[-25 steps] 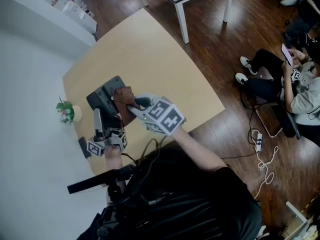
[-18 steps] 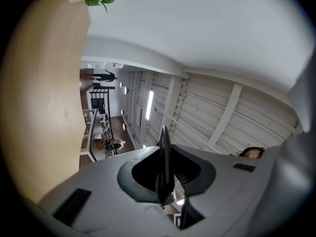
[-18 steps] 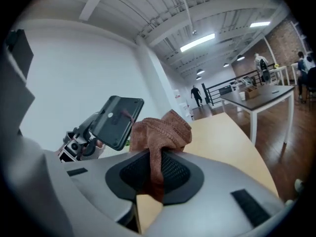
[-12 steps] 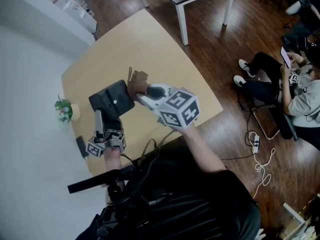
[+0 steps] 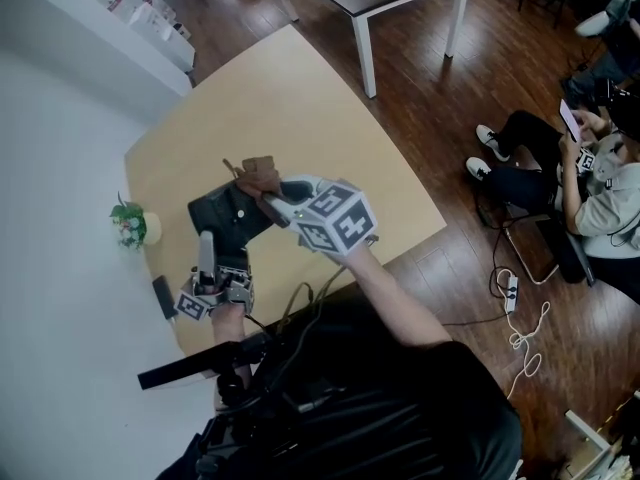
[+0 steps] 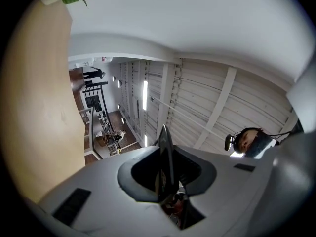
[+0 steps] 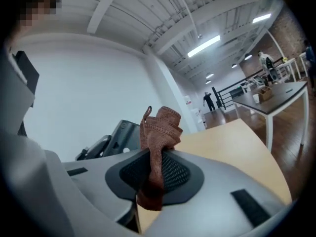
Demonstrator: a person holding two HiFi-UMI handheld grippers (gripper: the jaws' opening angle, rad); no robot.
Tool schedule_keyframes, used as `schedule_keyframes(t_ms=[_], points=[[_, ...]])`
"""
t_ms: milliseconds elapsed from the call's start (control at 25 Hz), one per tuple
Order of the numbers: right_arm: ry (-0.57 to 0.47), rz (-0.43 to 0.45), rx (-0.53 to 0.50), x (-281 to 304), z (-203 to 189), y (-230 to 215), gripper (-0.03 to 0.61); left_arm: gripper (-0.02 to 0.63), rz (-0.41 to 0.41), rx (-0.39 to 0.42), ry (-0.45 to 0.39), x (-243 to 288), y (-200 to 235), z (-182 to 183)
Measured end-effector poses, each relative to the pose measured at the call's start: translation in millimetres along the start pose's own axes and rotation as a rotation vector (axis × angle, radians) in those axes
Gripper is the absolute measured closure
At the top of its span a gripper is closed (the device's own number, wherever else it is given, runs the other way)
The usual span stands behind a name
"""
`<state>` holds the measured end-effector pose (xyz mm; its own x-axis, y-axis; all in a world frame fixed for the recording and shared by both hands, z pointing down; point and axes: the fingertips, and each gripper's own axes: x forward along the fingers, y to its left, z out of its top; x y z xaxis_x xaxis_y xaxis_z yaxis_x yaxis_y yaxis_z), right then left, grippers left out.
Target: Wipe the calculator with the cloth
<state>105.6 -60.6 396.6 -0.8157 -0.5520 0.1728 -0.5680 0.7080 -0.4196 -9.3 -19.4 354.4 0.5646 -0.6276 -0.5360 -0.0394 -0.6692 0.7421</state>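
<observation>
wiping seemingly midway, not finished: left gripper (image 5: 207, 248), just below the calculator (image 5: 225, 216), clamps its lower edge and holds it tilted, while the brown cloth (image 5: 258, 174) at its upper right corner is pinched in the right gripper (image 5: 273, 199).

Dark wood floor (image 5: 440, 98), white wall (image 7: 89, 83), and seemingly a beamed ceiling (image 7: 163, 9) overhead.

In the head view the cloth (image 5: 258, 174) and the right gripper (image 5: 270, 198) cover the upper corner of the calculator (image 5: 220, 218), and its keys cannot be made out. The dark thing (image 5: 163, 296) beside the left gripper (image 5: 207, 240) is too small to name.
</observation>
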Motion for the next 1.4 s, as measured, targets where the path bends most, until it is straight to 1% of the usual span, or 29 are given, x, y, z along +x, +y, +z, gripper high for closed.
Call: schedule_keyframes(t_ms=[120,200,240,280,400,440,480,520,640,720,800,920,1000,1080,1120,1160,1200,1280,1320,1400], points=[[0.014,-0.094,0.045,-10,-10,-30,0.514,0.555,0.0,-0.01,-0.023,-8,3,7],[-0.01,-0.098,0.059,-19,-4,-31,0.515,0.555,0.006,0.004,-0.018,-11,4,9],[-0.03,-0.072,0.059,-23,4,-23,0.515,0.555,0.013,0.016,-0.007,-11,5,9],[-0.054,-0.024,0.061,-25,14,-11,0.514,0.555,0.02,0.027,0.006,-11,6,8],[-0.121,0.207,0.093,-23,43,43,0.514,0.555,0.019,0.057,0.05,-7,6,1],[-0.128,0.268,0.107,-18,47,57,0.514,0.555,0.009,0.066,0.066,-6,4,-2],[-0.121,0.301,0.116,-13,47,64,0.514,0.555,-0.004,0.072,0.082,-4,2,-6],[-0.104,0.303,0.117,-7,43,65,0.514,0.555,-0.017,0.074,0.094,-2,0,-9],[-0.056,0.224,0.105,1,29,48,0.512,0.552,-0.047,0.066,0.101,-3,-7,-12],[-0.043,0.176,0.108,0,23,34,0.512,0.549,-0.062,0.063,0.095,-5,-11,-9],[-0.037,0.146,0.123,-2,18,23,0.512,0.548,-0.069,0.061,0.088,-8,-12,-5],[-0.029,0.111,0.157,-1,7,5,0.511,0.546,-0.056,0.057,0.08,-12,-8,-4],[-0.003,0.038,0.148,-5,-4,-15,0.512,0.546,-0.034,0.047,0.072,-14,-2,-5],[0.018,-0.059,0.1,-13,-9,-32,0.515,0.55,-0.013,0.024,0.05,-16,4,-3],[0.014,-0.09,0.06,-17,-5,-34,0.515,0.552,-0.005,0.013,0.037,-17,6,-2],[-0.004,-0.1,0.009,-20,4,-28,0.515,0.552,0.004,0.008,0.029,-17,8,0],[-0.032,-0.093,-0.053,-22,16,-16,0.515,0.552,0.011,0.009,0.027,-17,9,0],[-0.079,-0.069,-0.214,-18,42,16,0.514,0.552,0.019,0.019,0.03,-13,9,0],[-0.085,-0.063,-0.306,-12,49,32,0.514,0.552,0.019,0.027,0.034,-10,8,-2],[-0.055,-0.059,-0.473,2,47,56,0.514,0.552,0.023,0.044,0.041,-3,6,-5]])
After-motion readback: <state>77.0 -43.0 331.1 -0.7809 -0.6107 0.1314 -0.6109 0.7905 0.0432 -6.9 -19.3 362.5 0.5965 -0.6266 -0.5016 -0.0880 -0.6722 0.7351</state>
